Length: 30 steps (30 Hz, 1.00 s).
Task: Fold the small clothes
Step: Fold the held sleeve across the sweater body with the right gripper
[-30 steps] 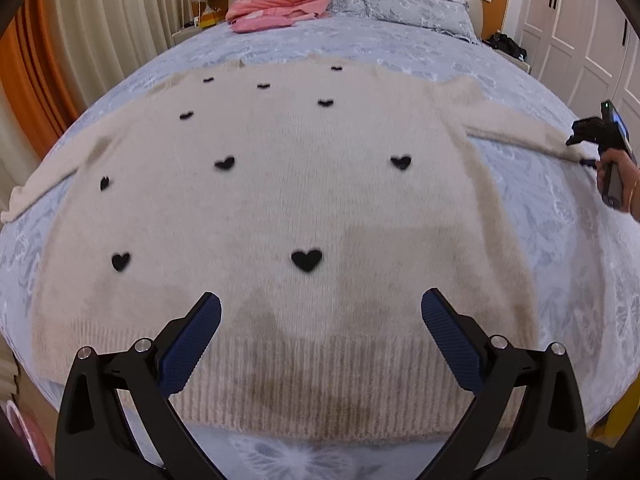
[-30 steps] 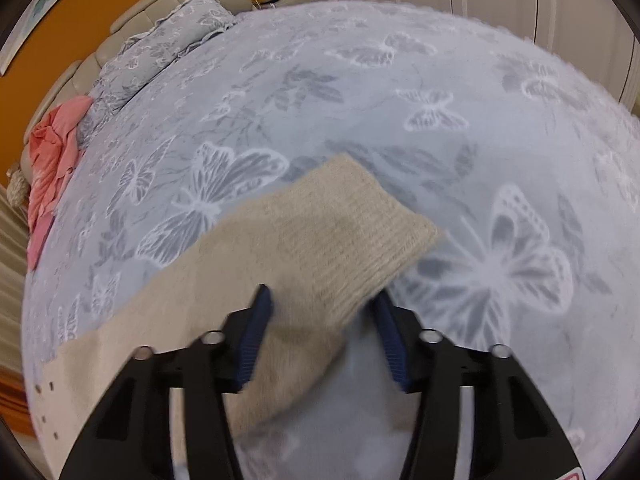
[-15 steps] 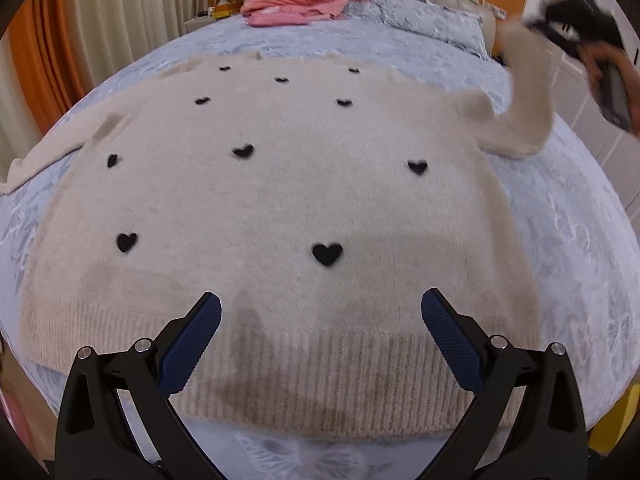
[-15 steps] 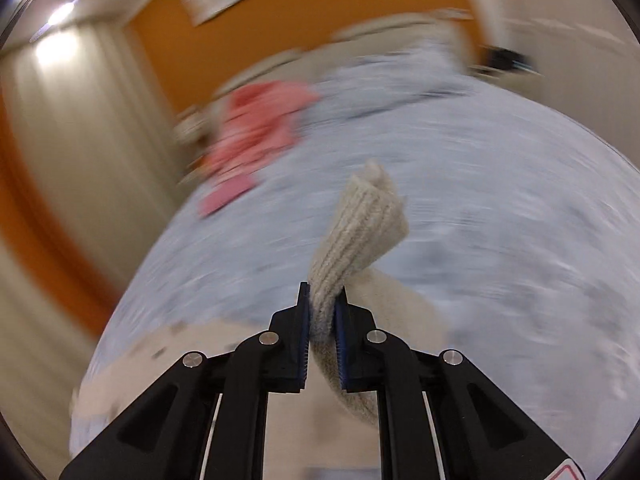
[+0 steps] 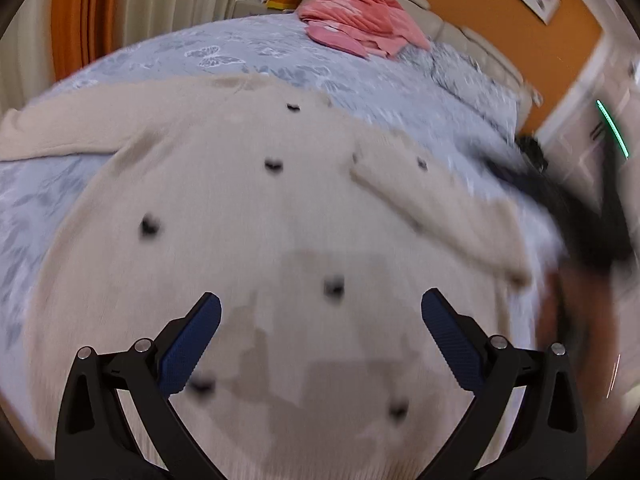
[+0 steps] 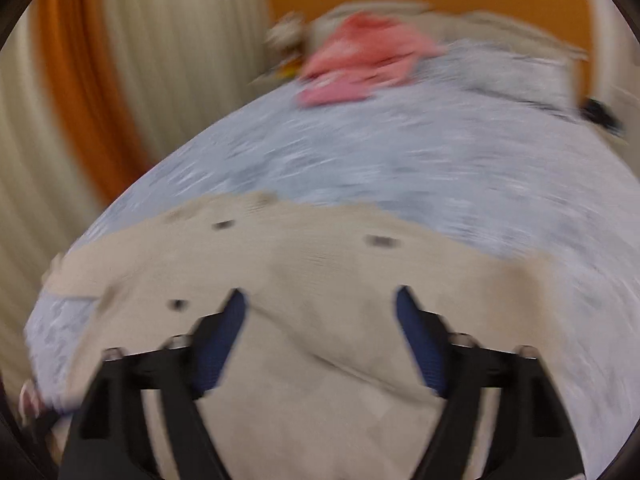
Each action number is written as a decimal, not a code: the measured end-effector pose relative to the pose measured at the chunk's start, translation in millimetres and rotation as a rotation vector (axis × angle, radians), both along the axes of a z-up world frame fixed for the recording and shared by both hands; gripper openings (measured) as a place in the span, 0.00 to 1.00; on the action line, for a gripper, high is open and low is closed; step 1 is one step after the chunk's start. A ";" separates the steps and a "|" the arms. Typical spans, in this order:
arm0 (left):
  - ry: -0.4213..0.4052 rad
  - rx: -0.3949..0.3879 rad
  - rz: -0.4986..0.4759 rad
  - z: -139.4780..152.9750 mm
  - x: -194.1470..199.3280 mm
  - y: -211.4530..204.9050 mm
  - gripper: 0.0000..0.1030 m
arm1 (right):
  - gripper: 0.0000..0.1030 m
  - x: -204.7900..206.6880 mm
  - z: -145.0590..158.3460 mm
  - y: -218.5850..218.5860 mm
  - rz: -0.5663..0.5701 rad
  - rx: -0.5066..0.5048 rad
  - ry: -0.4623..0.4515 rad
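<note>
A cream knit sweater point(image 5: 248, 216) with small black hearts lies flat on the bed. Its right sleeve point(image 5: 436, 208) is folded across the body, and its left sleeve point(image 5: 76, 128) lies stretched out to the left. My left gripper point(image 5: 320, 312) is open and empty above the sweater's lower half. My right gripper point(image 6: 320, 312) is open and empty above the sweater point(image 6: 304, 264) and the folded sleeve point(image 6: 332, 340). In the left wrist view the right gripper point(image 5: 576, 216) is a dark blur at the right. Both views are motion-blurred.
The bed has a blue-grey butterfly cover point(image 5: 256, 52). A pink garment point(image 5: 360, 20) lies near the headboard, also in the right wrist view point(image 6: 360, 64). Curtains point(image 5: 120, 12) hang at the left. A pillow point(image 5: 472, 80) lies at the back right.
My right gripper carried the right sleeve over the sweater's body, then opened and let it go. My left gripper moved forward over the sweater and stayed open.
</note>
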<state>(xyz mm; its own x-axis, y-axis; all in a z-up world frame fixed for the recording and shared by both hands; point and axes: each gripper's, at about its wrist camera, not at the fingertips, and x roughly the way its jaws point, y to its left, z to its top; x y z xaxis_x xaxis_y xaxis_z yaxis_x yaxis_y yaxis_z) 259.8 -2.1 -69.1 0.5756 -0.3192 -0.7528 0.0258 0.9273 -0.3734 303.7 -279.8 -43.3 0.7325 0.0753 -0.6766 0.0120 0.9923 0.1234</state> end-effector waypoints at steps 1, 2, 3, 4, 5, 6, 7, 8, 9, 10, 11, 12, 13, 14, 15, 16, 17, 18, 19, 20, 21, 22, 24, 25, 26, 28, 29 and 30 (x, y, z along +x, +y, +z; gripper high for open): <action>0.015 -0.025 0.008 -1.9 22.6 -0.8 0.95 | 0.78 -19.0 -4.7 -19.7 -0.060 -0.015 -0.001; 0.027 -0.040 0.011 -4.7 36.6 -2.8 0.95 | 0.79 -33.9 -14.1 -41.4 -0.124 -0.034 0.022; 0.048 -0.065 0.009 -9.7 60.5 -10.7 0.95 | 0.79 -42.7 -26.0 -62.3 -0.170 -0.042 0.060; 0.072 -0.086 0.004 -16.4 81.4 -21.1 0.95 | 0.79 -49.3 -35.6 -75.1 -0.199 -0.040 0.091; 0.106 -0.108 -0.001 -25.6 102.2 -33.5 0.95 | 0.79 -56.3 -49.4 -96.5 -0.250 -0.026 0.142; 0.138 -0.121 0.005 -32.8 115.8 -42.4 0.95 | 0.79 -60.7 -56.7 -108.9 -0.278 -0.005 0.165; 0.168 -0.152 0.009 -41.0 128.0 -51.8 0.95 | 0.79 -62.5 -64.7 -121.3 -0.302 0.029 0.181; 0.195 -0.194 0.009 -49.6 139.8 -60.1 0.95 | 0.79 -61.4 -71.6 -131.5 -0.322 0.062 0.192; 0.231 -0.220 0.028 -59.0 149.3 -69.5 0.95 | 0.79 -58.0 -75.9 -138.1 -0.333 0.088 0.197; 0.244 -0.227 0.056 -64.8 156.9 -76.6 0.95 | 0.79 -53.9 -80.0 -141.3 -0.340 0.110 0.199; 0.219 -0.201 0.092 -64.3 162.8 -82.2 0.92 | 0.79 -47.7 -84.9 -145.3 -0.346 0.136 0.201; 0.201 -0.201 0.100 -61.1 166.3 -86.0 0.79 | 0.79 -42.3 -89.9 -146.3 -0.351 0.160 0.202; 0.197 -0.209 0.096 -57.2 168.7 -87.5 0.67 | 0.79 -37.4 -93.8 -144.9 -0.355 0.176 0.204; 0.205 -0.212 0.097 -55.1 175.1 -86.9 0.45 | 0.79 -30.5 -98.0 -146.8 -0.359 0.198 0.206; 0.208 -0.226 0.101 -53.7 179.1 -82.3 0.29 | 0.80 -27.4 -99.1 -137.6 -0.361 0.200 0.199; 0.208 -0.252 0.110 -51.1 184.0 -73.7 0.22 | 0.80 -23.1 -98.5 -133.6 -0.359 0.194 0.188; 0.207 -0.287 0.118 -48.1 189.3 -60.7 0.13 | 0.80 -19.7 -97.3 -130.3 -0.350 0.191 0.181; 0.183 -0.322 0.119 -44.7 191.7 -48.7 0.03 | 0.80 -16.6 -97.8 -128.5 -0.345 0.192 0.178; 0.152 -0.326 0.130 -39.3 194.0 -35.4 0.00 | 0.80 -13.2 -97.2 -126.8 -0.342 0.197 0.173; 0.115 -0.299 0.154 -31.3 194.3 -21.4 0.00 | 0.80 -13.7 -98.5 -122.8 -0.342 0.200 0.169; 0.070 -0.274 0.174 -22.0 195.5 -5.1 0.00 | 0.80 -11.9 -98.3 -121.0 -0.338 0.206 0.164; 0.051 -0.258 0.183 -18.3 197.6 6.7 0.00 | 0.79 -11.4 -98.6 -118.8 -0.331 0.207 0.164; 0.073 -0.262 0.191 -20.9 200.0 22.0 0.01 | 0.79 -5.7 -98.7 -114.0 -0.328 0.184 0.171; 0.103 -0.273 0.176 -25.0 198.7 22.5 0.05 | 0.79 -5.5 -98.4 -112.3 -0.330 0.177 0.171; 0.120 -0.281 0.159 -27.3 197.6 19.7 0.19 | 0.79 -5.1 -98.4 -111.1 -0.333 0.170 0.171; 0.164 -0.295 0.102 -34.7 190.9 3.0 0.54 | 0.79 -6.2 -99.5 -110.4 -0.345 0.160 0.171; 0.174 -0.295 0.088 -38.0 187.4 -6.9 0.62 | 0.79 -7.1 -100.4 -111.1 -0.348 0.163 0.172; 0.187 -0.306 0.056 -44.5 184.5 -25.5 0.63 | 0.79 -8.4 -101.1 -111.7 -0.351 0.167 0.175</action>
